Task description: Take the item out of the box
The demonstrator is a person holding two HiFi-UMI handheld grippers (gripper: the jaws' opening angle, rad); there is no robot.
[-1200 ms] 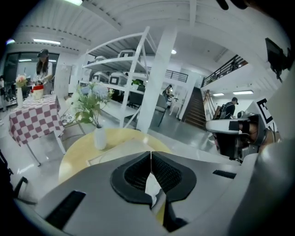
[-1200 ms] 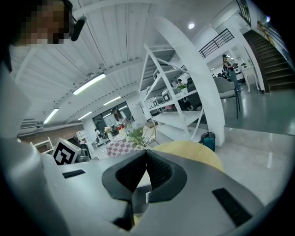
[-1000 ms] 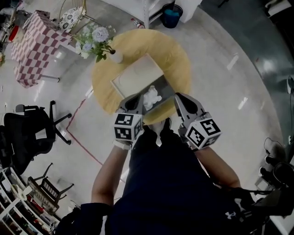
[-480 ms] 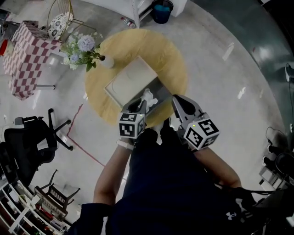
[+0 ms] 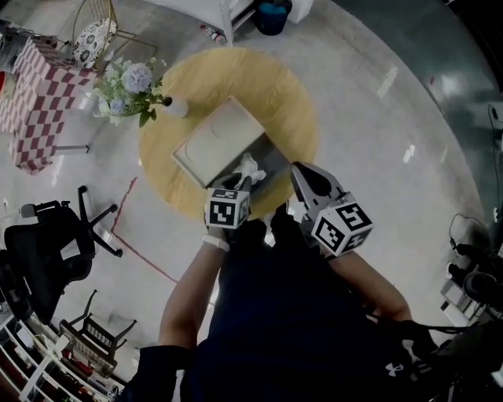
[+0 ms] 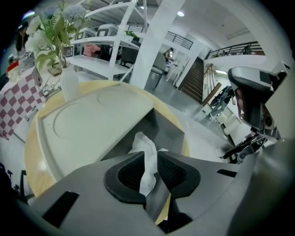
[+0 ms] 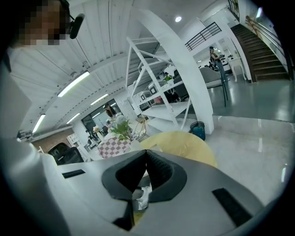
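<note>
Left gripper view: the left gripper (image 6: 150, 157) is clenched on the white crumpled item (image 6: 143, 142), which rises over the near end of the open grey box (image 6: 168, 131); the right gripper (image 7: 146, 154), just right of the box, has its jaws pressed together on nothing; the pale lid (image 5: 211, 141) lies along the box's left side on the round yellow table (image 5: 291, 94); a vase of flowers (image 5: 174, 107) stands just past the lid; farther off, a blue bin (image 5: 273, 14).

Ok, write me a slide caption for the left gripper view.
Left gripper shut on the white crumpled item, at the open grey box on the round yellow table.
</note>
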